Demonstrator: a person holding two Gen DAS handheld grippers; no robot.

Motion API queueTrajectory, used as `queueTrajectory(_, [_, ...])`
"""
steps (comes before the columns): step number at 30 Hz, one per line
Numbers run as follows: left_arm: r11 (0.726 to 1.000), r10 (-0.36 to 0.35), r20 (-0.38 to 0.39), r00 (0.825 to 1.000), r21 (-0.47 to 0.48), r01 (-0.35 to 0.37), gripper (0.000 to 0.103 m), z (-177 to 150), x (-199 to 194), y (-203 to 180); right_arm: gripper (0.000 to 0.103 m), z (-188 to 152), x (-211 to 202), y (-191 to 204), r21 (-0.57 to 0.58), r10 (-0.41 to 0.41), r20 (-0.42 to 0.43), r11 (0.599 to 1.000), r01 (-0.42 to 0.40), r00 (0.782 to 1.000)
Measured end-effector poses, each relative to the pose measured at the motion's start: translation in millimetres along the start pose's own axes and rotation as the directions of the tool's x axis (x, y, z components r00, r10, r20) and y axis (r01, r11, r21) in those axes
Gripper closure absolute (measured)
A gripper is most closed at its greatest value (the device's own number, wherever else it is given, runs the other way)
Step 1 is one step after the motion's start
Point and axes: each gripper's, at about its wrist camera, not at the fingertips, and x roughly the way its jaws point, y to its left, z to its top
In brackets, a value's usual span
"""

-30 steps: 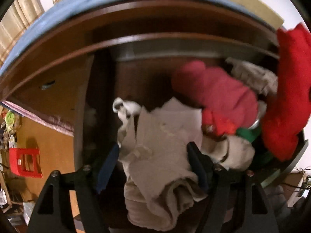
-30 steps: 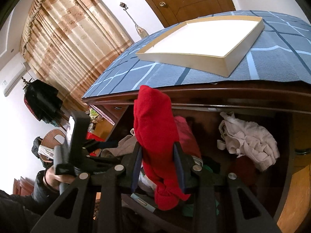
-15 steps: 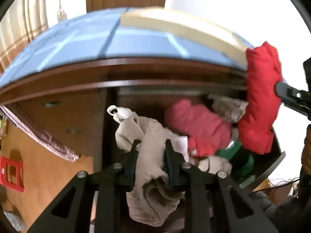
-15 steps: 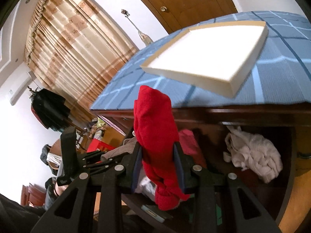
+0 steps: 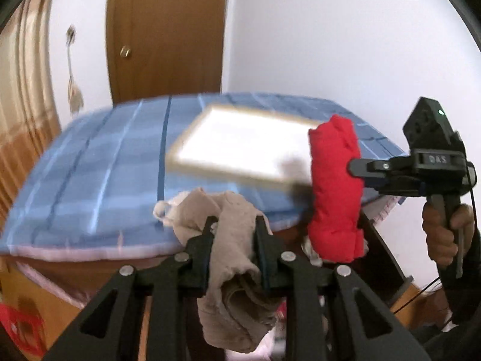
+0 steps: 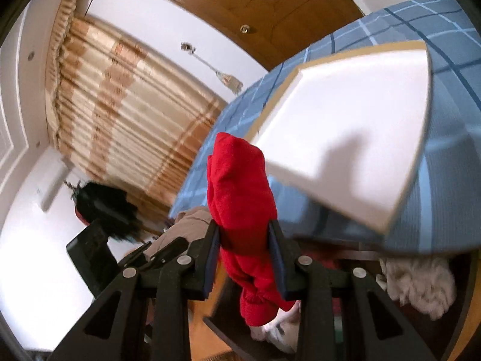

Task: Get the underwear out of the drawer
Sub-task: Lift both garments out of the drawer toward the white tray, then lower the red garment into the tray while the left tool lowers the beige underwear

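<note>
My left gripper (image 5: 234,225) is shut on a beige piece of underwear (image 5: 231,270), which hangs between its fingers above the open drawer (image 5: 387,258). To its right, the right gripper (image 5: 360,171) holds a red piece of underwear (image 5: 333,186) in the air; a hand (image 5: 442,234) grips its handle. In the right wrist view the right gripper (image 6: 244,231) is shut on the red underwear (image 6: 240,186), and the beige underwear (image 6: 189,222) shows at the left behind its fingers. A white garment (image 6: 418,282) lies in the drawer (image 6: 469,297) below.
A blue checked cloth (image 5: 90,168) covers the dresser top, and a shallow white tray (image 5: 246,144) with a wooden rim lies on it. A wooden door (image 5: 168,30) and striped curtains (image 6: 126,111) stand behind. A red crate (image 5: 21,328) sits on the floor at the left.
The left gripper closed on the beige underwear and lifted it out of the drawer to the level of the dresser top. The right gripper rose with the red underwear and rolled.
</note>
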Motion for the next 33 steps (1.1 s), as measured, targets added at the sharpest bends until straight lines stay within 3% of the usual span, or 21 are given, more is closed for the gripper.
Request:
queueTrajectory(12, [0.979,-0.078,0.132,0.988,0.196,0.051,0.081,111,62,1,0.069,111,36,-12,0.099,-0.096,0.115,0.991,0.085,0.989])
queueTrajectory(13, [0.977,-0.075,0.134,0.988,0.209,0.046,0.081,118,72,3,0.074,120,42,-14,0.103,-0.105,0.127,0.990,0.092,0.986])
queueTrajectory(16, [0.975,-0.076,0.115,0.990,0.217,0.050,0.081,136,104,10,0.075,143,62,-22,0.130,-0.099,0.114,0.988,0.084,0.988])
queueTrajectory(20, [0.968,-0.093,0.043,0.995,0.237,0.081,0.081,147,142,15,0.075,162,78,-33,0.135,-0.147,0.101,0.982,0.133,0.984])
queueTrajectory(25, [0.949,-0.057,-0.048,0.997,0.307,0.069,0.081,138,177,16,0.075,157,78,-39,0.085,-0.190,0.055,0.979,0.185,0.980])
queueTrajectory(29, [0.943,-0.064,-0.095,0.993,0.321,0.092,0.079,125,174,25,0.075,136,71,-42,0.022,-0.256,0.012,0.966,0.256,0.966])
queueTrajectory(33, [0.927,-0.016,-0.135,0.991,0.368,0.065,0.061,114,169,31,0.075,104,66,-39,-0.044,-0.254,-0.048,0.967,0.252,0.966])
